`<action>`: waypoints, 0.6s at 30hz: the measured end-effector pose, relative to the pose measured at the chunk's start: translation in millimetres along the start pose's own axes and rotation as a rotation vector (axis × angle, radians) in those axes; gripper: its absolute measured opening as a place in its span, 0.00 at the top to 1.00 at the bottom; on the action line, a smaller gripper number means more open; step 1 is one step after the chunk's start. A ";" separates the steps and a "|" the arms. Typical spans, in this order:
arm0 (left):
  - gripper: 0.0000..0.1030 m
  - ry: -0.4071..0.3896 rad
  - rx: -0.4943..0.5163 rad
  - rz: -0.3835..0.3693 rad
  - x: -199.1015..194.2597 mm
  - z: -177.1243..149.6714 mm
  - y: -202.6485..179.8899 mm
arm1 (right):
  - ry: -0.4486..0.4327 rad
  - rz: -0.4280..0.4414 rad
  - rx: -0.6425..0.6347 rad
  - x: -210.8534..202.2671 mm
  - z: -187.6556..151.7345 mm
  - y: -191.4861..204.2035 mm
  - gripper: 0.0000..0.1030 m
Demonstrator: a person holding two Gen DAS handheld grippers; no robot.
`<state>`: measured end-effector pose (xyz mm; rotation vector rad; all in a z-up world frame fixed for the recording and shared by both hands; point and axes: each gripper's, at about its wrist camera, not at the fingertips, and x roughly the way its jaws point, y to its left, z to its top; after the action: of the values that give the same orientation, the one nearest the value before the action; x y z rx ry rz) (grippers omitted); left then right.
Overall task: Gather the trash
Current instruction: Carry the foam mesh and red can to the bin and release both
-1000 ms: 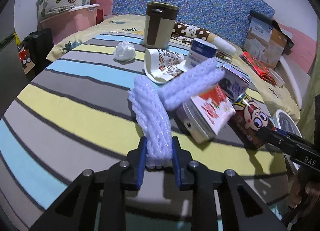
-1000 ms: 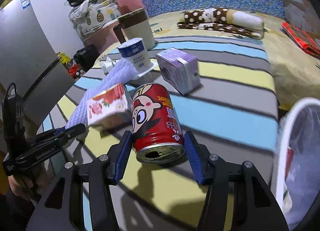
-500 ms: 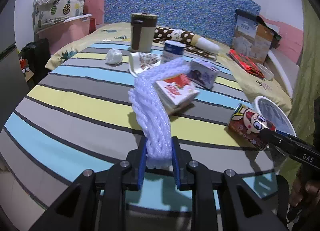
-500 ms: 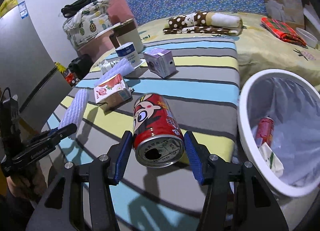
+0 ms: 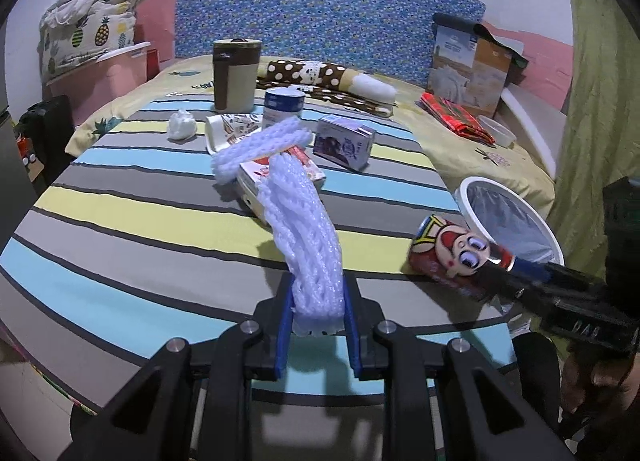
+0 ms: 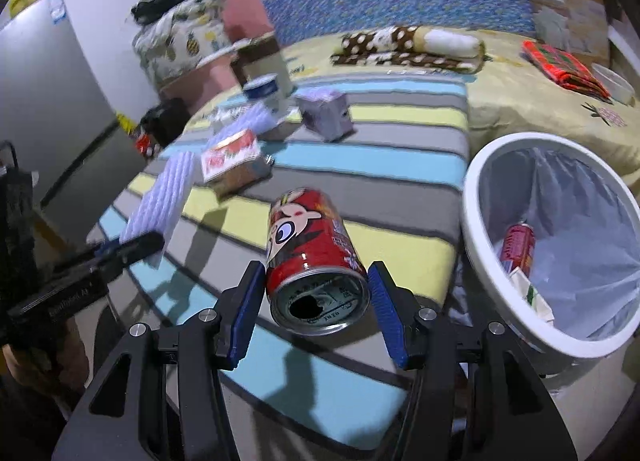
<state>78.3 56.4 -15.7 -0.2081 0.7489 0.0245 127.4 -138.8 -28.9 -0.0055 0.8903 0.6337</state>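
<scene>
My left gripper (image 5: 318, 305) is shut on a white foam net sleeve (image 5: 306, 229), held lifted over the striped bedspread (image 5: 120, 229); a second foam sleeve (image 5: 260, 147) lies on a red-and-white carton (image 5: 280, 177). My right gripper (image 6: 316, 293) is shut on a red cartoon can (image 6: 310, 245), its opened end toward the camera, held just left of the white bin (image 6: 476, 189). In the left wrist view the can (image 5: 452, 257) hangs beside the bin (image 5: 466, 197). In the right wrist view the left gripper (image 6: 136, 247) carries the sleeve (image 6: 164, 201) at far left.
On the bed lie a purple carton (image 5: 344, 143), a blue-white cup (image 5: 282, 107), a flattened paper cup (image 5: 228, 129), a crumpled tissue (image 5: 182, 125) and a brown-lidded mug (image 5: 236, 75). The lined bin holds a red can (image 6: 518, 247) and cartons. A person's hand (image 5: 596, 381) grips the right tool.
Both grippers have pulled back from the bed toward the bin, each with its load lifted. The can now hangs close to the bin's rim; the sleeve tilts more to the left.
</scene>
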 end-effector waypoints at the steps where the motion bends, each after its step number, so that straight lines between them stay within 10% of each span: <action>1: 0.77 0.004 0.000 -0.004 0.7 -0.2 0.1 | 0.017 -0.002 -0.011 3.6 -0.9 1.4 0.46; 18: 0.77 0.027 0.028 -0.038 3.8 -7.4 -9.4 | 0.018 0.014 -0.028 12.9 -7.5 6.6 0.47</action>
<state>77.0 45.5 -21.8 -0.1967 0.7713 -0.0247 124.5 -128.8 -41.4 -0.0302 0.8998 0.6597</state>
